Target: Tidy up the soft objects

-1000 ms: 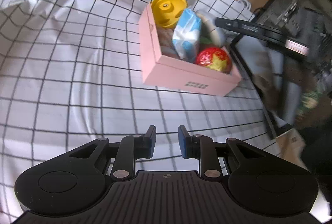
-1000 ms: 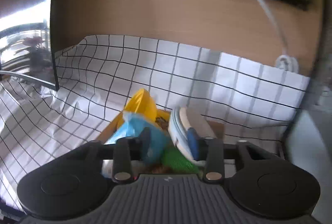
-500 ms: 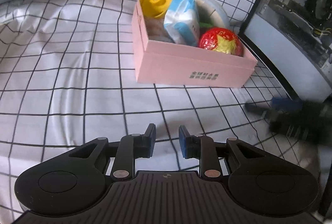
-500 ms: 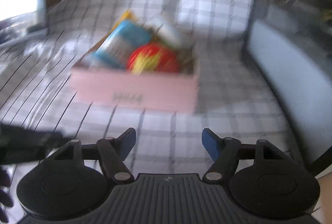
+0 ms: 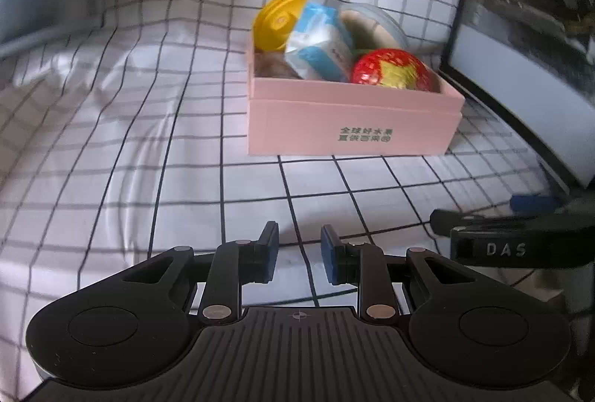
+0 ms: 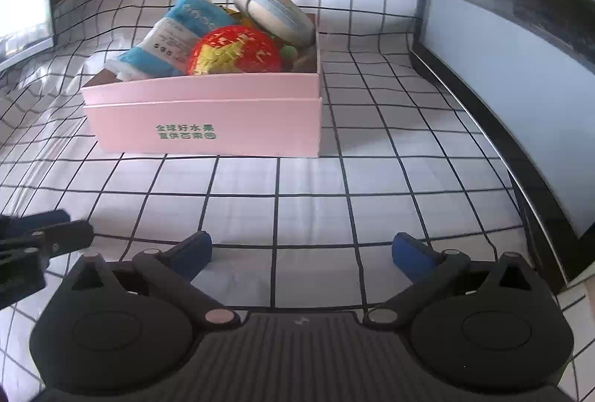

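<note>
Box pink, at 12 o'clock on checked bench | holds ball, blue pack, yellow disc, round pad | left claw narrow, empty | right claw opening wide, nothing between | progress: looks near done, no loose items seen on cloth

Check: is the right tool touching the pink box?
Apart. The right wrist view shows the right tool, jaws opening and empty, with bare checked cloth between it and the pink box.
</note>
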### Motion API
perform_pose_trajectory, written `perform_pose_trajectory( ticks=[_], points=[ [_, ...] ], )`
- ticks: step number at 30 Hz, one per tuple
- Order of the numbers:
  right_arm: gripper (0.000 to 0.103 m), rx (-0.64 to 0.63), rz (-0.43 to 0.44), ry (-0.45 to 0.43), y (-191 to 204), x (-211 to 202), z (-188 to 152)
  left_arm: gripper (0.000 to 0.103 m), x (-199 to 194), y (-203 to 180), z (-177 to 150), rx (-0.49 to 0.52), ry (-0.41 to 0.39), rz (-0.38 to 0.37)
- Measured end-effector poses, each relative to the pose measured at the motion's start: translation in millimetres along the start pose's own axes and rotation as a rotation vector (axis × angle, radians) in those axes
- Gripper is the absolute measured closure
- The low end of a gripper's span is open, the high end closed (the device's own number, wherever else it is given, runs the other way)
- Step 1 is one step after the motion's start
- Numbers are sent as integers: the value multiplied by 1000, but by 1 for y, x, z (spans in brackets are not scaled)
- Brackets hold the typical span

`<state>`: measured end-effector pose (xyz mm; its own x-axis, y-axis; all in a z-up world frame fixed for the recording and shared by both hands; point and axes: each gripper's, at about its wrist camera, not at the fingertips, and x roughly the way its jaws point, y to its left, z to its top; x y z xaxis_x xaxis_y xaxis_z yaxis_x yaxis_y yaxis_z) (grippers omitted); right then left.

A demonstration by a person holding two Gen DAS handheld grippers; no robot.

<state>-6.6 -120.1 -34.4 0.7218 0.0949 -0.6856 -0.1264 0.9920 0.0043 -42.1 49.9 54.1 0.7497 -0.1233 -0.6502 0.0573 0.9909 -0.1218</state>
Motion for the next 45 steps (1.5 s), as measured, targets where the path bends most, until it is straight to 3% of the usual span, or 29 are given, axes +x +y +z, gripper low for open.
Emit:
perform_pose_trajectory(
  ticks=[4, 11, 14, 19, 27, 45],
  points=[
    [0, -11, -29, -36, 3, -3, -6, 76, -4, 2, -8, -23, -33, -6],
    [0, -80, -22, -88, 6, -8, -11, 75, -3, -15, -15, 33, -67, 77],
    [0, -36, 24, -81, -3, -7, -13, 76, -2, -20, -16, 49, -71, 98],
    [0, -30, 53, -71, -4, -5, -11, 76, -2, -20, -16, 34, -73, 61],
    [0, -36, 55, -82, -2, -5, -12, 75, 1, -28, -16, 62, -78, 78],
    [0, -36, 55, -82, -2, -5, -12, 76, 1, -23, -15, 15, -86, 55]
  ],
)
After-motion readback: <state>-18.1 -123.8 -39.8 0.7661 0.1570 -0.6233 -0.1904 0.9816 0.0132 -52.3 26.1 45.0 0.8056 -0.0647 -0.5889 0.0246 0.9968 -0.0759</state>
